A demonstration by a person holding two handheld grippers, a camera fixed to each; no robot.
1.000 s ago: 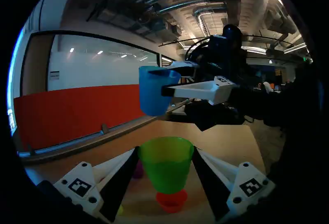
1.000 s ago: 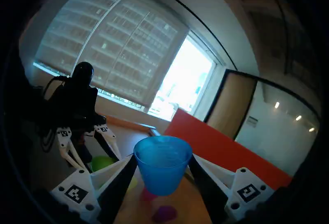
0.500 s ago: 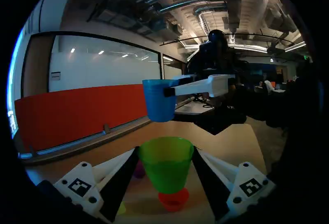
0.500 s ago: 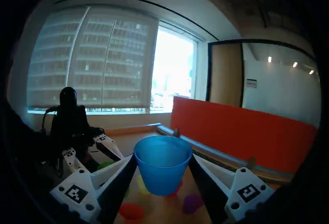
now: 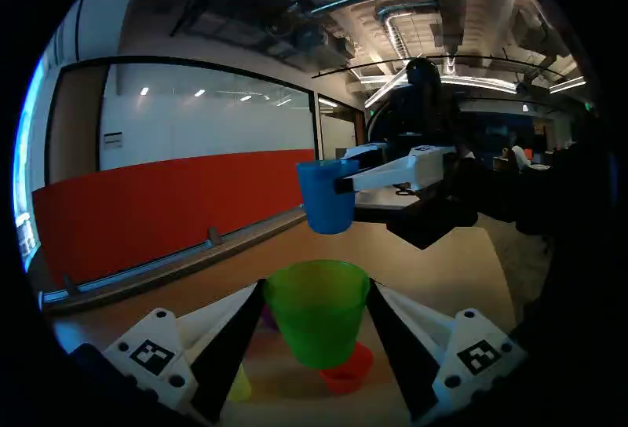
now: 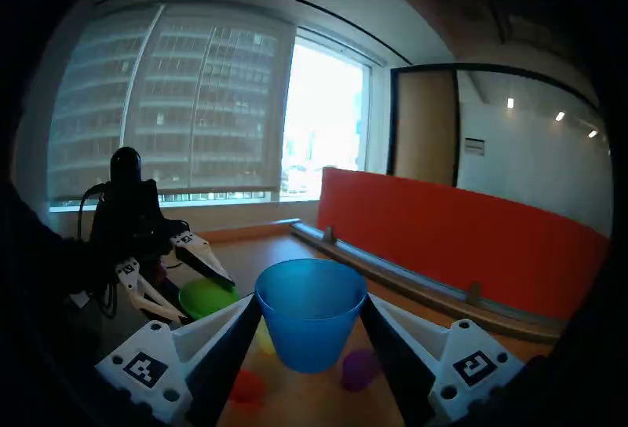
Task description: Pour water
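In the left gripper view my left gripper (image 5: 315, 313) is shut on a green cup (image 5: 316, 312), held upright above the wooden table (image 5: 439, 266). Farther off, the right gripper (image 5: 349, 184) holds a blue cup (image 5: 327, 195) upright in the air. In the right gripper view my right gripper (image 6: 311, 315) is shut on that blue cup (image 6: 311, 313). To the left there, the left gripper (image 6: 177, 274) carries the green cup (image 6: 207, 297), seen tilted toward this camera. I cannot tell whether either cup holds water.
Small coloured cups lie on the table: red (image 5: 345, 368), yellow (image 5: 239, 386) and purple (image 5: 268, 319) under the left gripper; red (image 6: 247, 386), yellow (image 6: 264, 338) and purple (image 6: 359, 368) in the right gripper view. An orange partition (image 5: 157, 207) with a rail runs along the table's far edge.
The right gripper with the blue cup has levelled out and drawn farther from the left gripper, moving right and lower in the left view. The green cup stays held.
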